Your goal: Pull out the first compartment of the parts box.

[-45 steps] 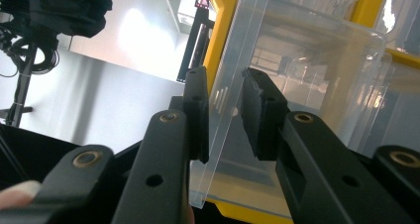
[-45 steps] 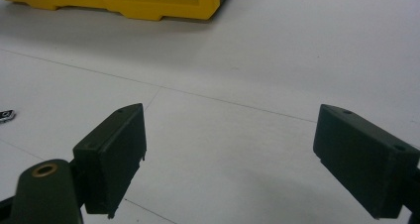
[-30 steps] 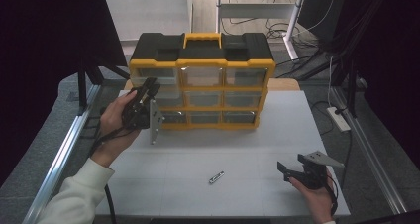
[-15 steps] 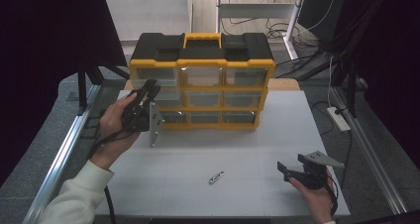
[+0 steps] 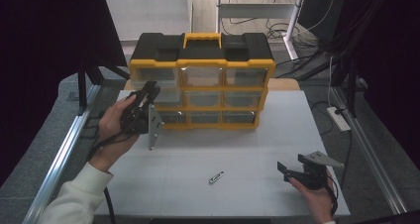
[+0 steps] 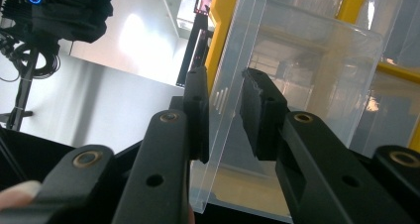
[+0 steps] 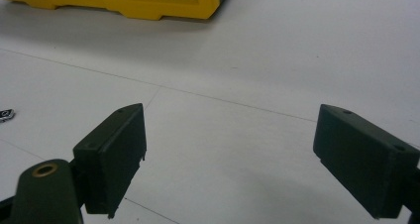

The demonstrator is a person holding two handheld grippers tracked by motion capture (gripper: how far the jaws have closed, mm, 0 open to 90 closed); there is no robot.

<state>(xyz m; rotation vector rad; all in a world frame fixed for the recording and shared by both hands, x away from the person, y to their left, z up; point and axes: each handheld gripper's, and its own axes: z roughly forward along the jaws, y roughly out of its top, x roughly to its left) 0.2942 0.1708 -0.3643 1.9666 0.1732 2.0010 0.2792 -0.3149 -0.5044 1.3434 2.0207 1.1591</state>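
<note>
A yellow and black drawer cabinet point(image 5: 200, 50) stands at the back of the white table point(image 5: 247, 144). My left gripper point(image 5: 148, 92) reaches its left column at the middle row, where a clear drawer point(image 5: 166, 97) sticks out slightly. In the left gripper view, the jaws point(image 6: 225, 115) are shut on the upright clear front wall of that drawer point(image 6: 307, 65), one pad on each face. My right gripper point(image 5: 292, 167) rests low at the table's front right, open wide point(image 7: 230, 159) with bare table between its fingers. A small black and silver part point(image 5: 216, 177) lies on the table between the hands.
The small part's end point(image 7: 5, 114) peeks in at the left edge of the right gripper view, and the cabinet's yellow base point(image 7: 124, 3) lies ahead. A white power strip point(image 5: 339, 119) and cables lie off the table's right edge. A metal rail point(image 5: 59, 159) runs along the left side.
</note>
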